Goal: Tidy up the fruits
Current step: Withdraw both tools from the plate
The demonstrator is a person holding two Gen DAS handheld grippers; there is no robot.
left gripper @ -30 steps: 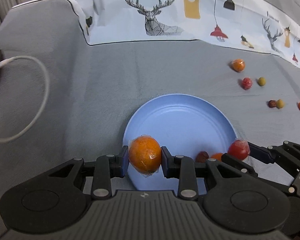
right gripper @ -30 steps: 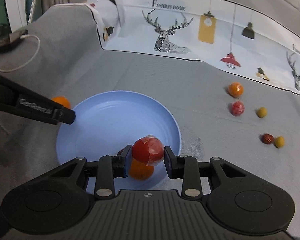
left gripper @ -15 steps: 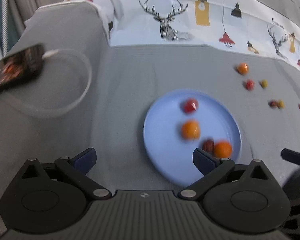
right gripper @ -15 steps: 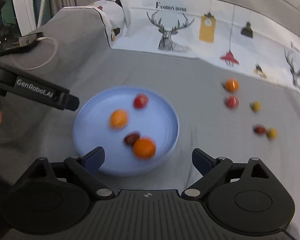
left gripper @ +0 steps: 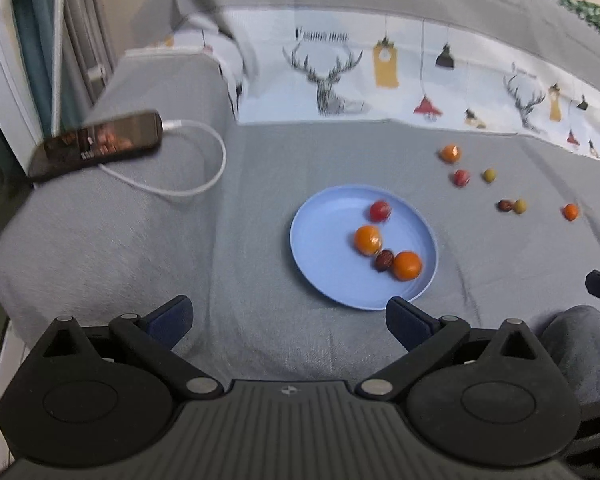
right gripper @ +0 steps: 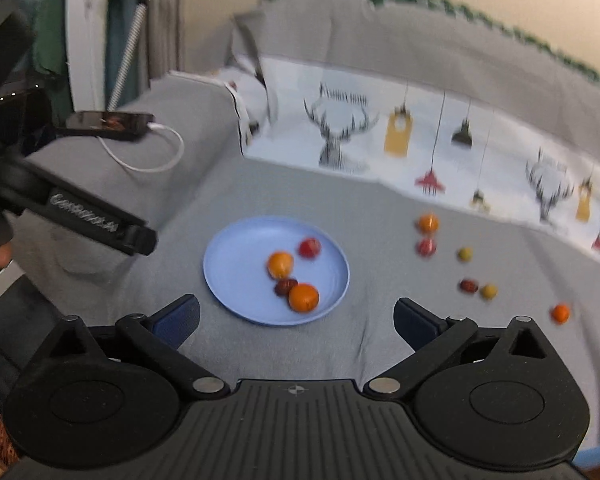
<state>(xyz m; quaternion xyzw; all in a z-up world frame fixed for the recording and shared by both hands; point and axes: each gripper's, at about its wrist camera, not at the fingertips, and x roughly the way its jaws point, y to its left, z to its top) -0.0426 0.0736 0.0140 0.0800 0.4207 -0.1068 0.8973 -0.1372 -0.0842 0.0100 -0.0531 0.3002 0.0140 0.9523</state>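
Note:
A light blue plate (left gripper: pixel 324 240) (right gripper: pixel 236 264) sits on the grey cloth and holds two oranges (left gripper: pixel 367 239) (left gripper: pixel 407 265), a red fruit (left gripper: pixel 380 210) and a dark brown fruit (left gripper: pixel 384 260). Several small fruits lie loose to its right, among them an orange one (left gripper: pixel 450 153) (right gripper: pixel 427 223), a red one (left gripper: pixel 461 177) and a yellow-green one (left gripper: pixel 489 175). My left gripper (left gripper: pixel 288 318) is open and empty, pulled back near the plate's front. My right gripper (right gripper: pixel 296 316) is open and empty, also back from the plate.
A black phone (left gripper: pixel 96 144) (right gripper: pixel 108 123) with a white cable (left gripper: pixel 204 176) lies on a raised grey cushion at the left. A white deer-print cloth (left gripper: pixel 380 80) lies at the back. The left gripper's arm (right gripper: pixel 84 220) crosses the right wrist view at left.
Both grippers opened and let go: the orange and the red fruit now lie on the plate. Both grippers pulled back and up, so the plate looks smaller and farther.

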